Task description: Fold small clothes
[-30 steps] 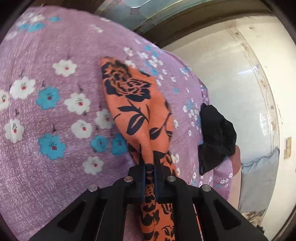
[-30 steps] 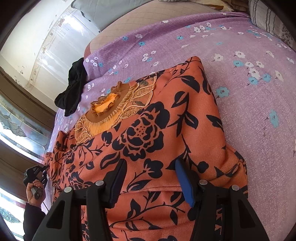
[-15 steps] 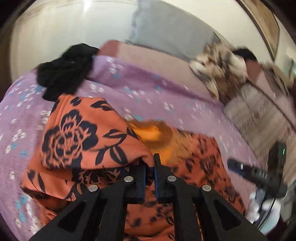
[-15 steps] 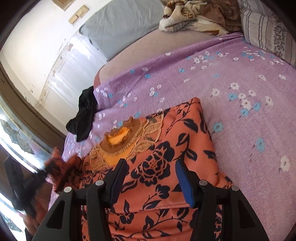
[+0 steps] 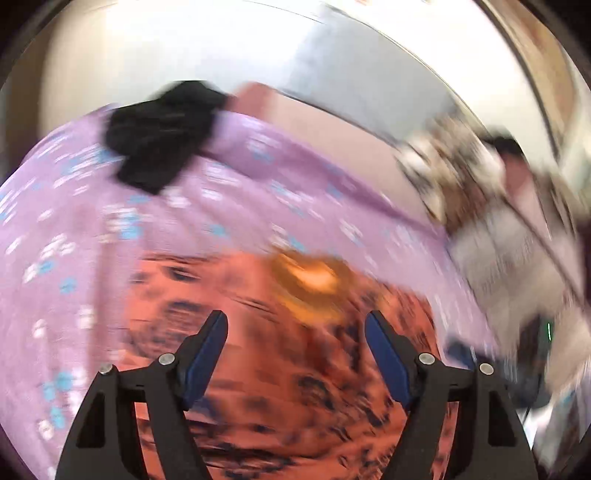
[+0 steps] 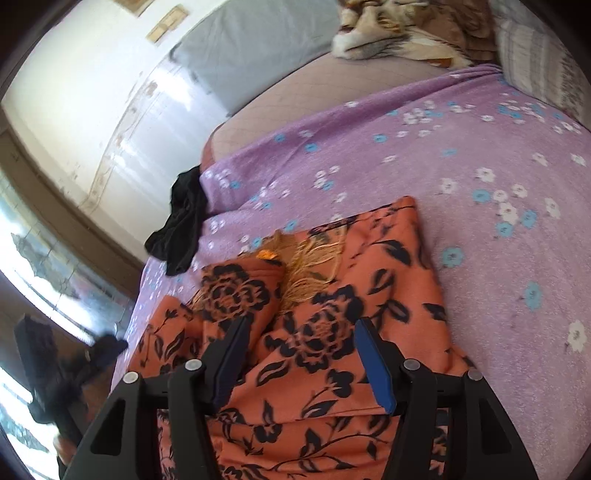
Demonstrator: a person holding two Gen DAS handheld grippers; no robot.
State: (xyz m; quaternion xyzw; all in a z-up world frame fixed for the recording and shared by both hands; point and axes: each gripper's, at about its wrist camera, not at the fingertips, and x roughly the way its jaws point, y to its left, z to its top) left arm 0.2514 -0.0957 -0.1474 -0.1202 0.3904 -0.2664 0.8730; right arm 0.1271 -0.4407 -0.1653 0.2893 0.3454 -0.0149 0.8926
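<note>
An orange garment with black flowers (image 6: 332, 314) lies on the purple flowered bedspread (image 6: 461, 166). Its left side is folded in over the gold embroidered neckline (image 6: 310, 266). My right gripper (image 6: 301, 336) is open and empty just above the garment's middle. My left gripper (image 5: 295, 328) is open and empty above the same garment (image 5: 277, 387); that view is motion-blurred. The left gripper also shows blurred at the bed's left edge in the right wrist view (image 6: 74, 365).
A black garment (image 6: 181, 225) lies crumpled at the far left corner of the bed, also in the left wrist view (image 5: 162, 133). A brown-and-cream blanket (image 6: 406, 29) and a striped pillow (image 6: 543, 70) lie at the bed's head. A wall runs on the left.
My left gripper carried the garment's side over the middle, then opened and let it go. The fold now lies over the neckline. My right gripper stayed open and drew back slightly.
</note>
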